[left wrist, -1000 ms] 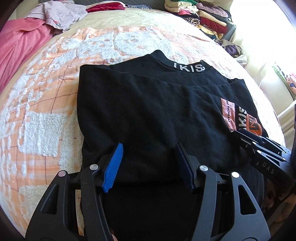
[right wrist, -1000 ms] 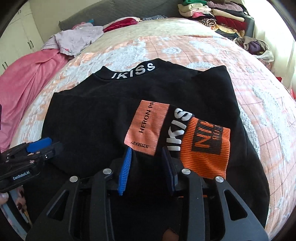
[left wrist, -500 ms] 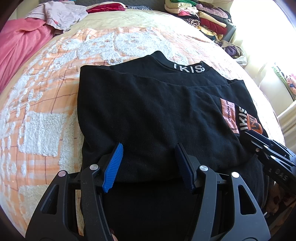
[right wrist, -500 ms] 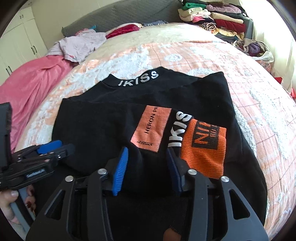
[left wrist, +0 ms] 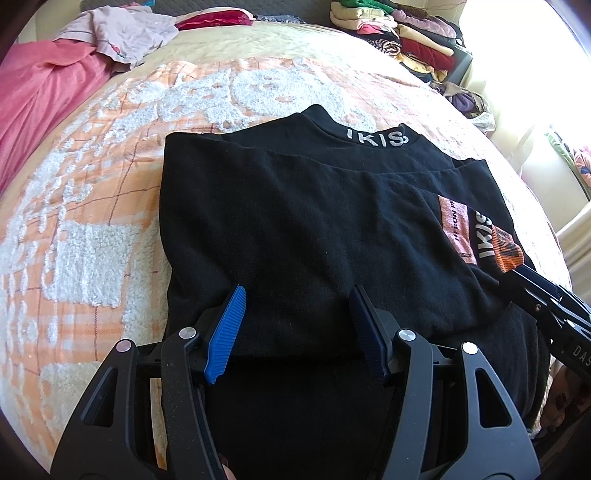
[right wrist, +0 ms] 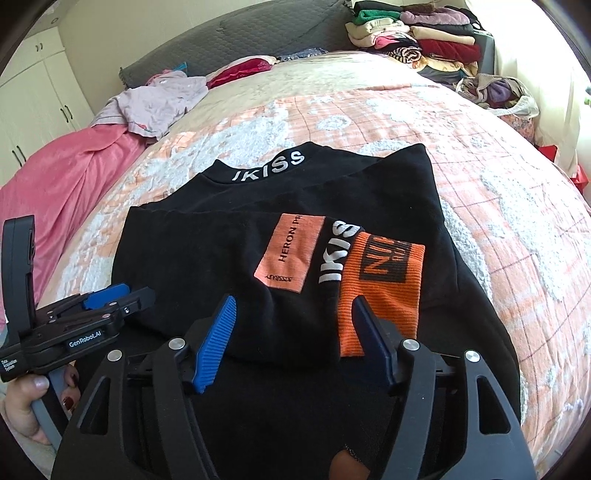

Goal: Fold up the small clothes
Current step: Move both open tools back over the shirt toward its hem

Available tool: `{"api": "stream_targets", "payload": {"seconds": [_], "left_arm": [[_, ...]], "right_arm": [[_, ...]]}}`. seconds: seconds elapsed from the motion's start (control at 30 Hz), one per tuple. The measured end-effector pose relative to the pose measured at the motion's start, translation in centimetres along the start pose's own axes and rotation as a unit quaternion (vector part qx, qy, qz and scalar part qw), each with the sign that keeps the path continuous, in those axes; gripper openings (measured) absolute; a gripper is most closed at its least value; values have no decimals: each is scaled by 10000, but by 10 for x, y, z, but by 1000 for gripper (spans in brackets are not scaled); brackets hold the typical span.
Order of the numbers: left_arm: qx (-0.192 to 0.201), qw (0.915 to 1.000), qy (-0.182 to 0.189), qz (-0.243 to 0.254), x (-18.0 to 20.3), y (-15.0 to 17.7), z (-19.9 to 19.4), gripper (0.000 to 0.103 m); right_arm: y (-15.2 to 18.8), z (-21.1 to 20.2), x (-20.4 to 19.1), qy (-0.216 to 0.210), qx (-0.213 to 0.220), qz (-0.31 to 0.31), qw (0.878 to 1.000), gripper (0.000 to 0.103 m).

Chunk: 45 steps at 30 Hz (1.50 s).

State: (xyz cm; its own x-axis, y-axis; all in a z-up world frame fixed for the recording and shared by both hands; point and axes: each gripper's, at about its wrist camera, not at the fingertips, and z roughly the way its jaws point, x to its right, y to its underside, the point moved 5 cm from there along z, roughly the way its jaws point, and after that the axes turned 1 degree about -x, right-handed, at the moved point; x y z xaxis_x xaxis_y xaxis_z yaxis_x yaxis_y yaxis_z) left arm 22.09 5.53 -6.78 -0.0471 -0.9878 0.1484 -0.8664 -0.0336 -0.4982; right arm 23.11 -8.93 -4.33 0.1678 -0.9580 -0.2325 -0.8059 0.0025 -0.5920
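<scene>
A big bed (right wrist: 517, 229) has an orange and white fuzzy blanket (left wrist: 92, 206). A pink cover (right wrist: 62, 162) lies at one side. A pile of folded clothes (right wrist: 417, 37) sits far back.

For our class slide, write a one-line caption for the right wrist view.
Open right gripper poised over a part-folded black top with an orange cuff on the bed.

- My left gripper (left wrist: 295, 325) hovers with its blue pads spread wide over the near fold of a black sweatshirt (left wrist: 295, 229) on the bed.
- The sweatshirt lies on an orange-and-white blanket (left wrist: 92, 221), collar lettering facing away.
- My right gripper (left wrist: 546, 306) reaches in beside the orange cuff (left wrist: 511, 254).
- Stacked clothes (left wrist: 399, 33) sit beyond.
</scene>
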Motion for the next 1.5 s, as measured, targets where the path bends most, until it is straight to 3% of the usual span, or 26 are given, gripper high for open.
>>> {"api": "stream_targets", "payload": {"seconds": [0.37,0.4,0.43,0.93,1.0,1.5], "left_arm": [[79,10000,-48,-38,1,4,-13,51],[94,9999,-53,-43,1,4,-14,51],[113,9999,-70,-50,1,4,-16,51],[441,9987,-178,-178,3,8,-54,84],[496,9984,-181,-204,3,9,-59,93],[805,9962,-224,-226,6,22,-93,93]], "right_arm": [[0,-14,0,-13,117,34,9999,65],[1,-16,0,-15,125,44,9999,67],[1,-18,0,-24,147,62,9999,79],[3,-48,2,-67,439,158,9989,91],[4,-52,2,-61,475,158,9987,91],[17,-81,2,-27,634,49,9980,91]]}}
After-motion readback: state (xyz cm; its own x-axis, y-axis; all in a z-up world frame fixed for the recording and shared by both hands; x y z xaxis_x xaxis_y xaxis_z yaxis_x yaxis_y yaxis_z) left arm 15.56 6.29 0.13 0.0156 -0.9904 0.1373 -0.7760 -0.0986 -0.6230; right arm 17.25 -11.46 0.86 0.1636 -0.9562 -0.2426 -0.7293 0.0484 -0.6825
